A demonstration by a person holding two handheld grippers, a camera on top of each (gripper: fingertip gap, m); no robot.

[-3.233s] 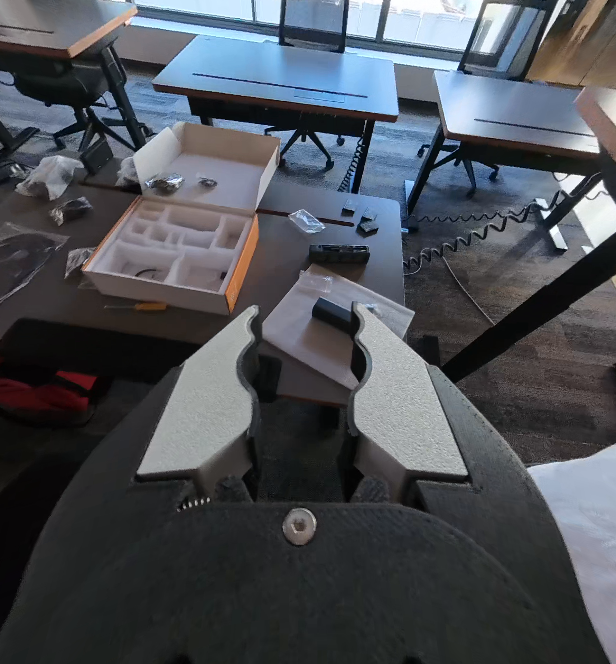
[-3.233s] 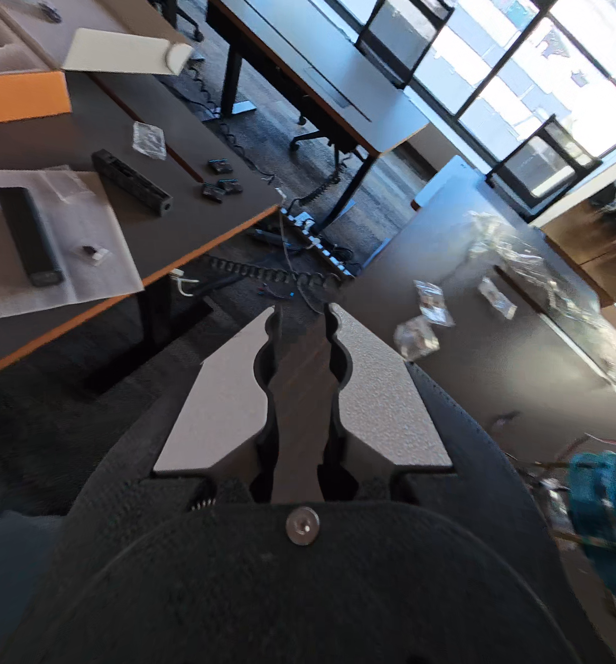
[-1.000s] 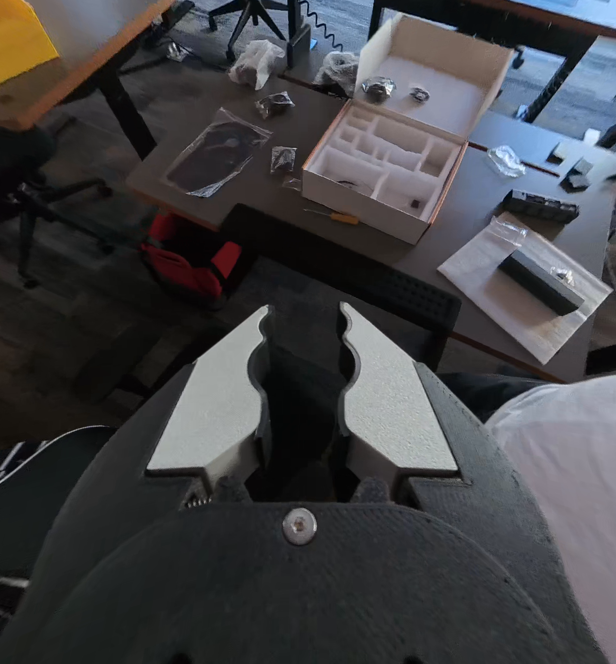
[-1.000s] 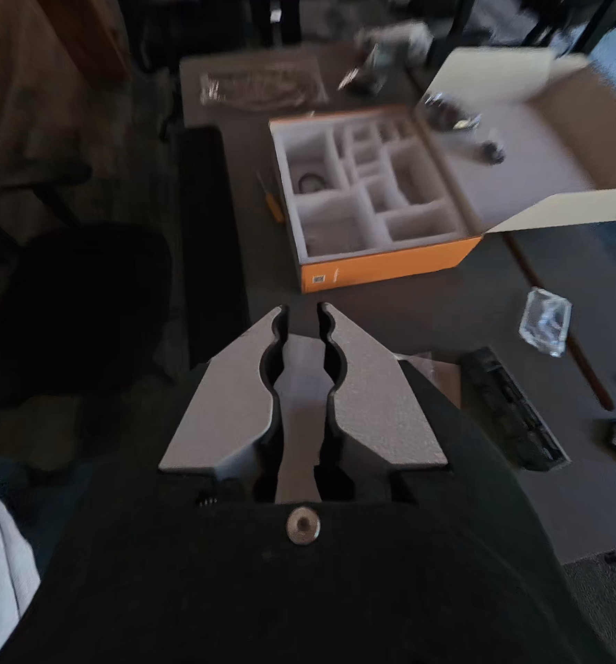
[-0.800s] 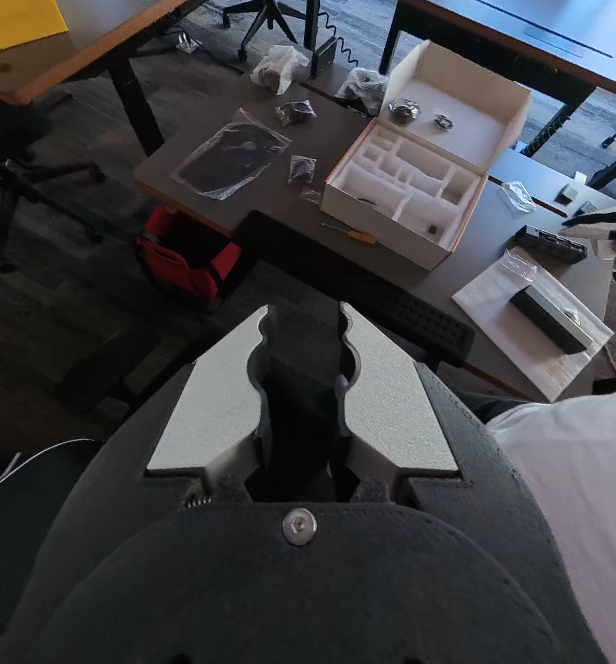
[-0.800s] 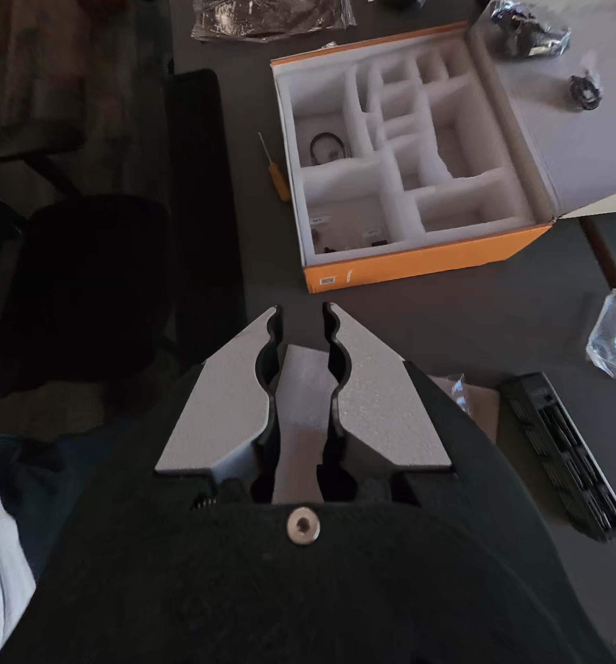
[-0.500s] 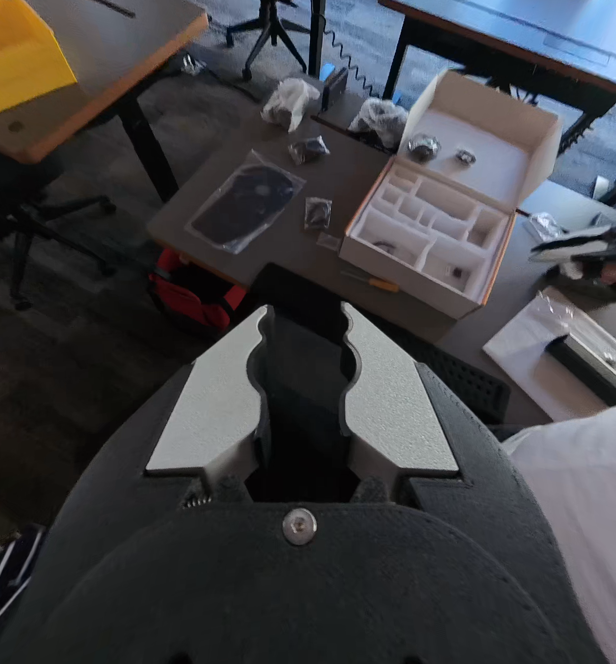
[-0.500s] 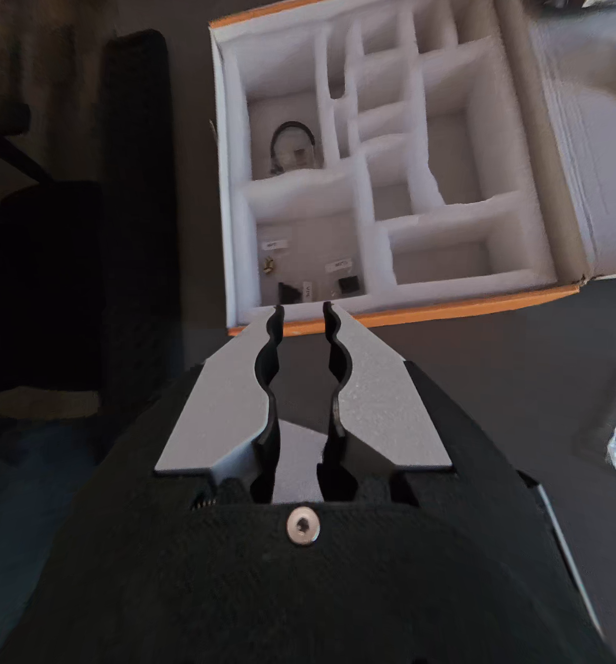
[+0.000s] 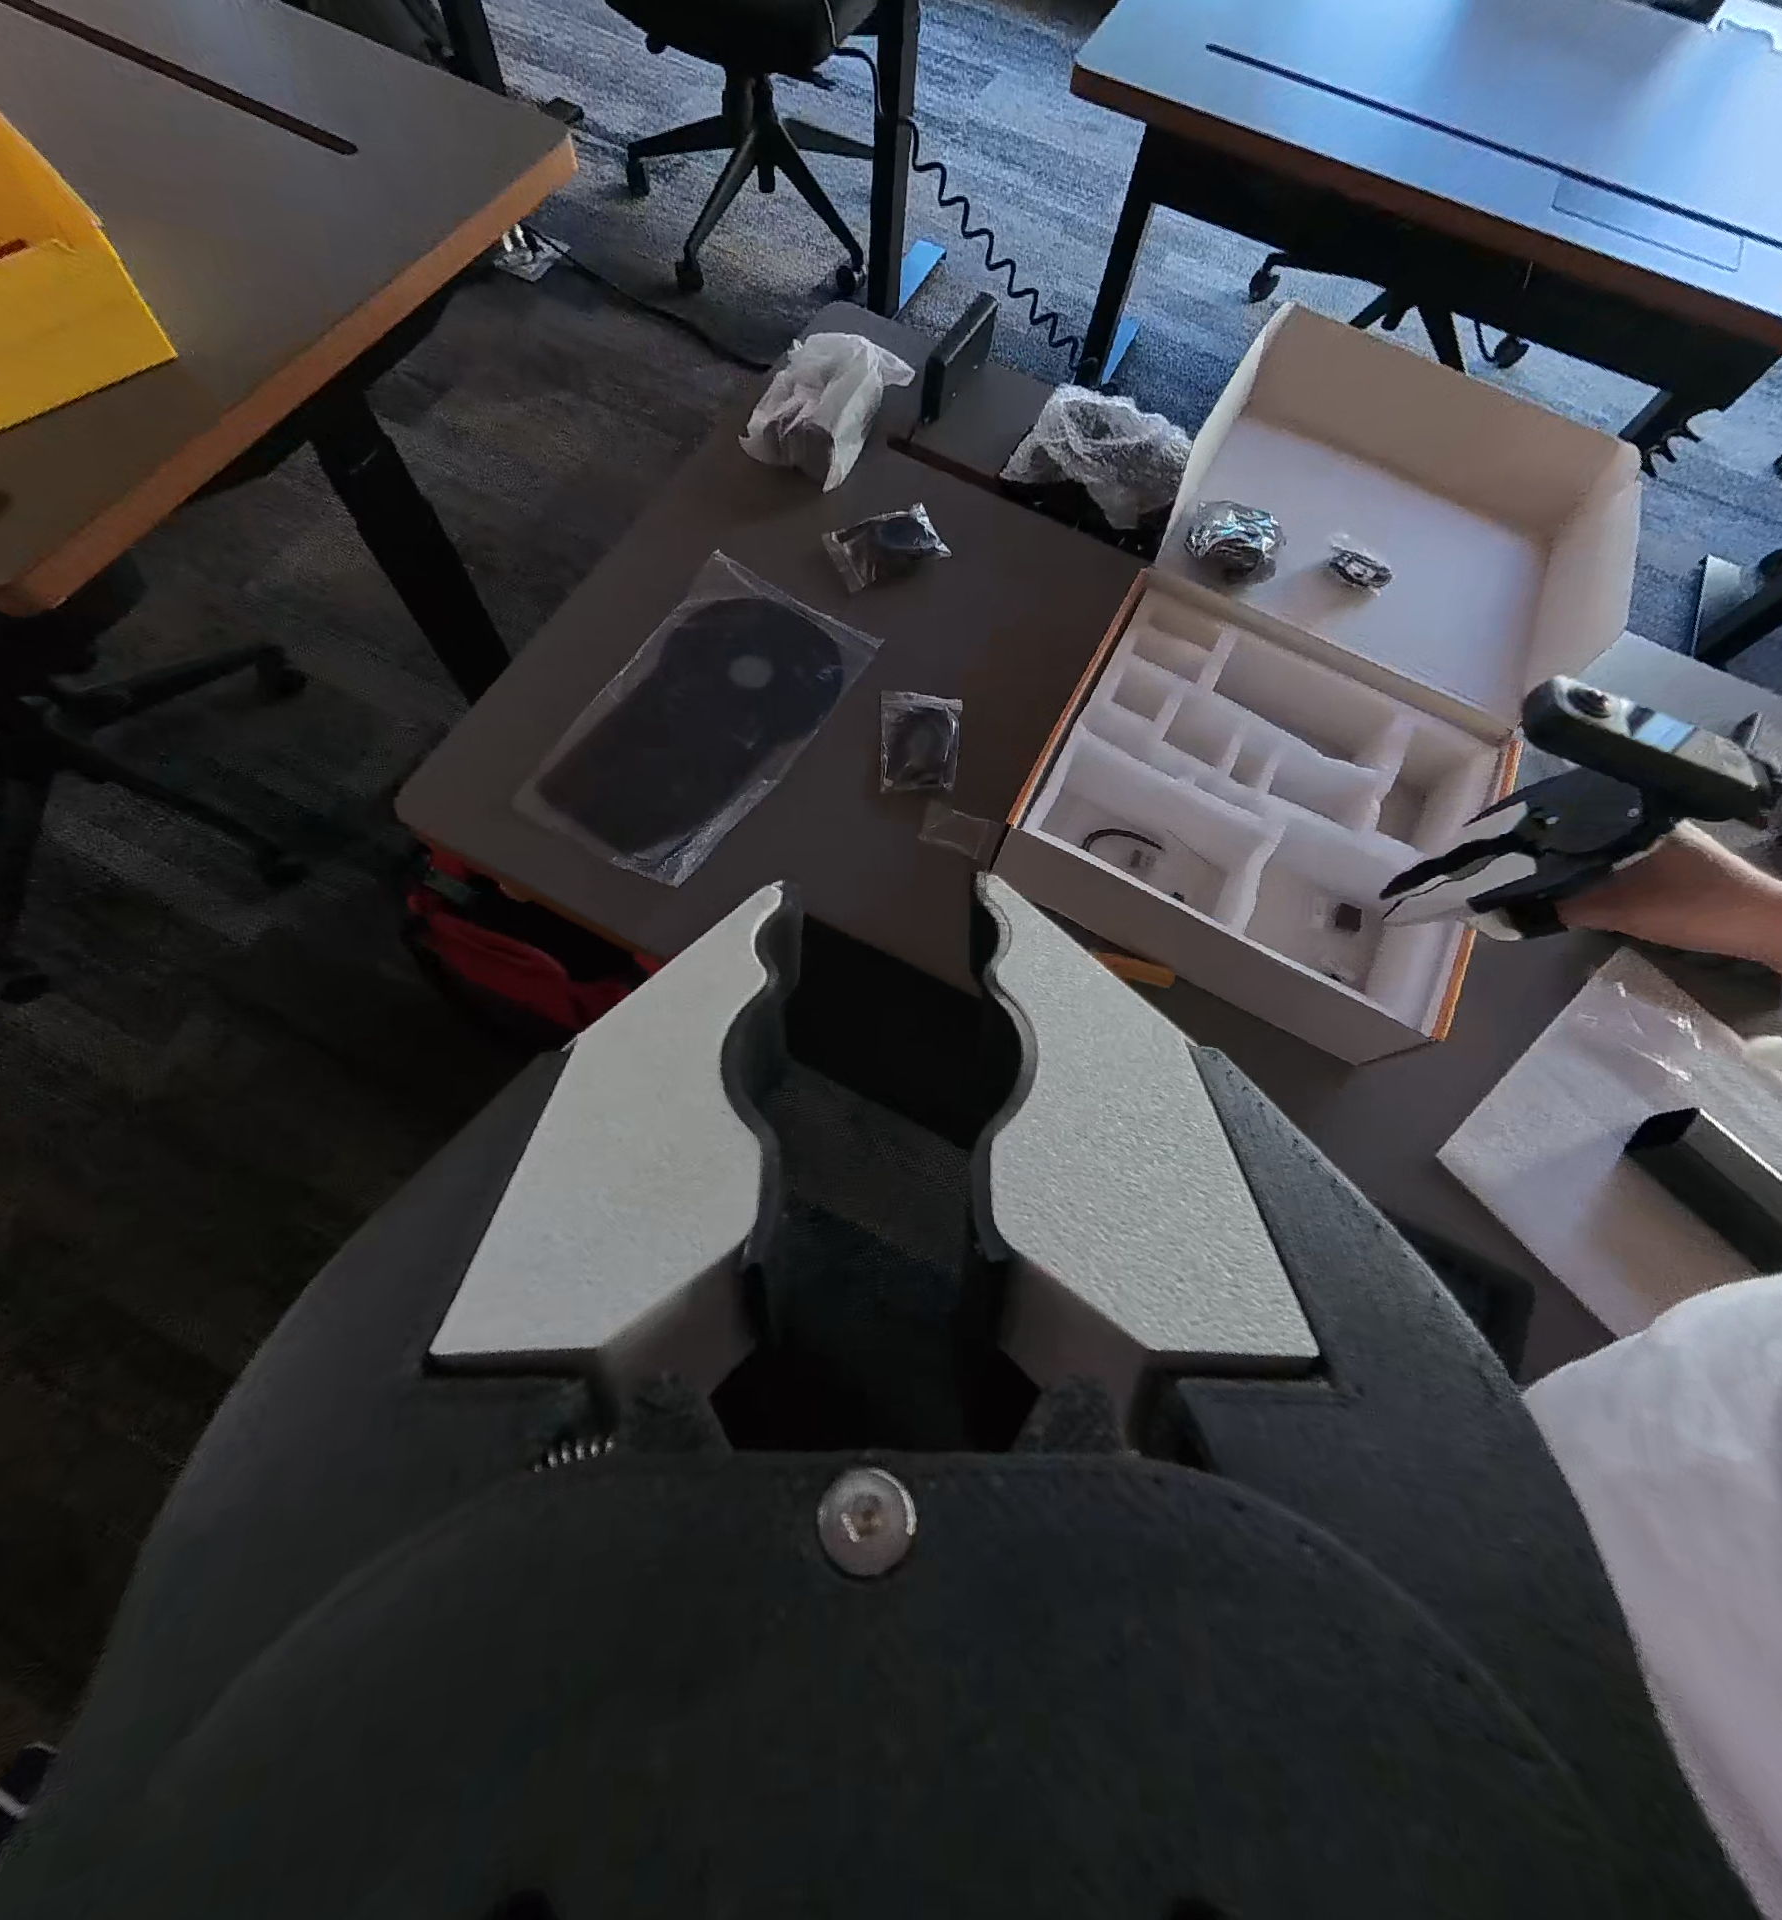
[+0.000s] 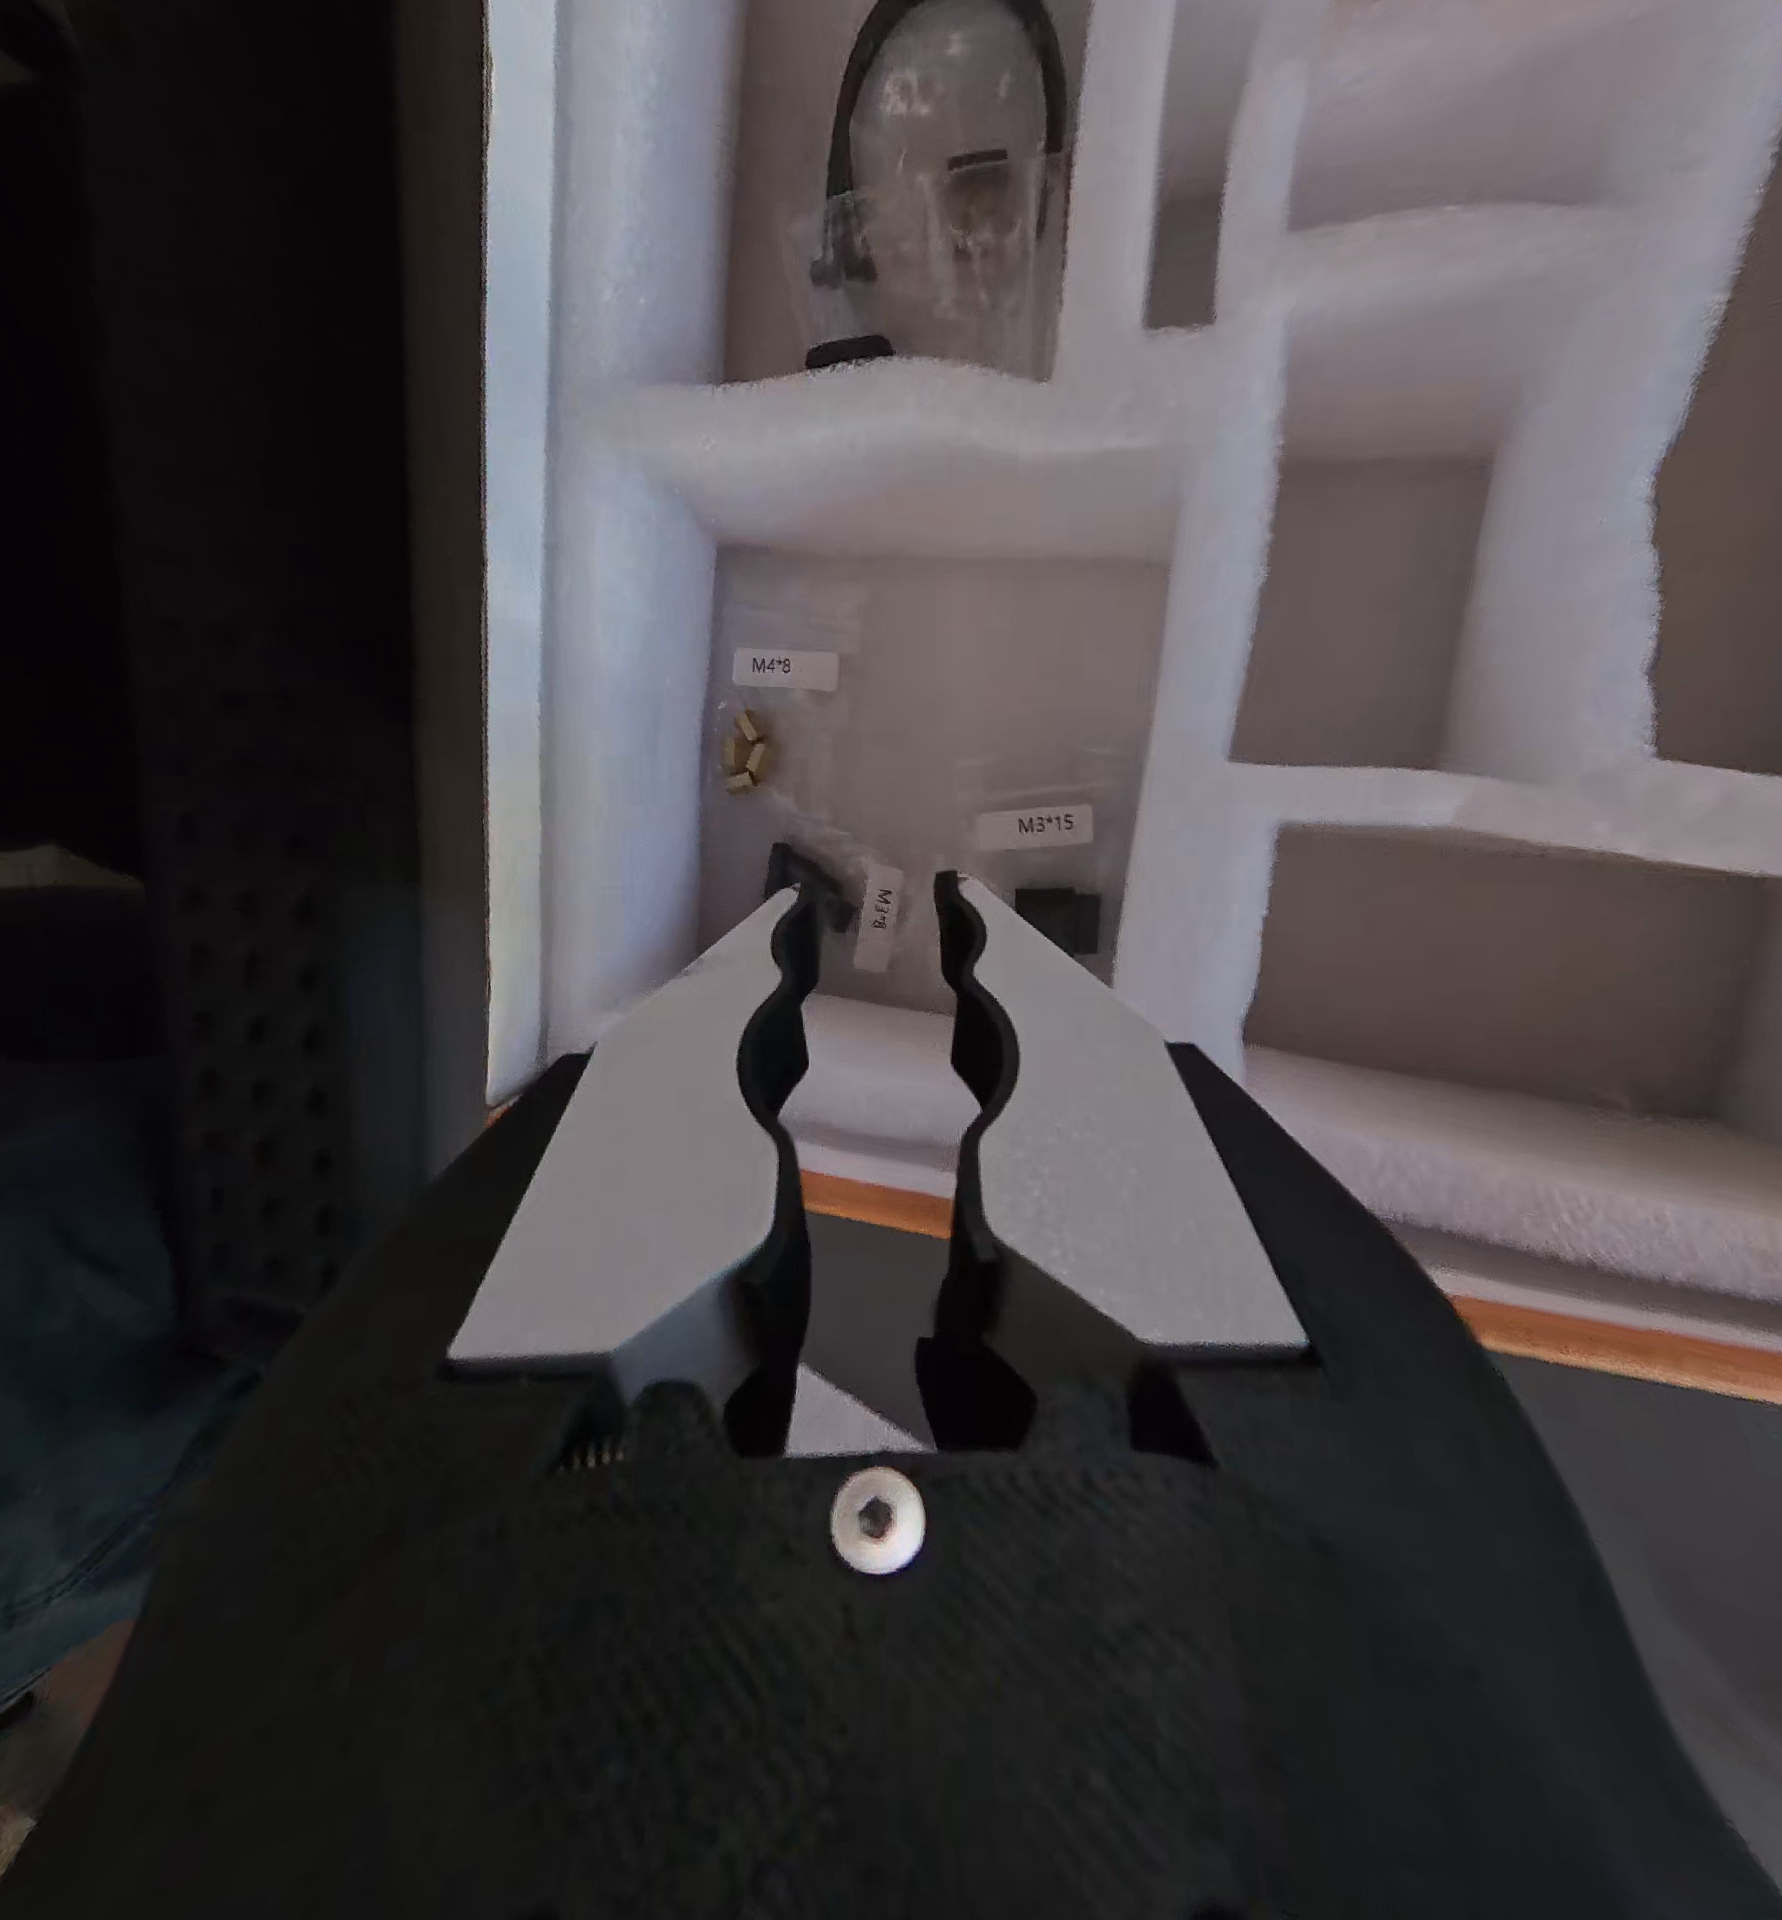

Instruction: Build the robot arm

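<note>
Both grippers have shifted: right gripper (image 10: pixel 866 894), narrowly parted and empty, now reaches into the foam box (image 10: pixel 1230 436) over small bags (image 10: pixel 876 925); left gripper (image 9: pixel 882 914) hangs back, wide, empty.

left gripper (image 9: pixel 882 914): up in the air, jaws apart, nothing in them
box (image 9: pixel 1209 956): open, white foam insert, at 1 o'clock on the dark desk (image 9: pixel 980 644)
right gripper (image 9: pixel 1406 894): way over at 3 o'clock, tips dipping into the box's near-right compartment
flat bagged part (image 9: pixel 695 717): 11 o'clock, left of the box
yellow bin (image 9: pixel 14 291): 10 o'clock, separate desk
</note>
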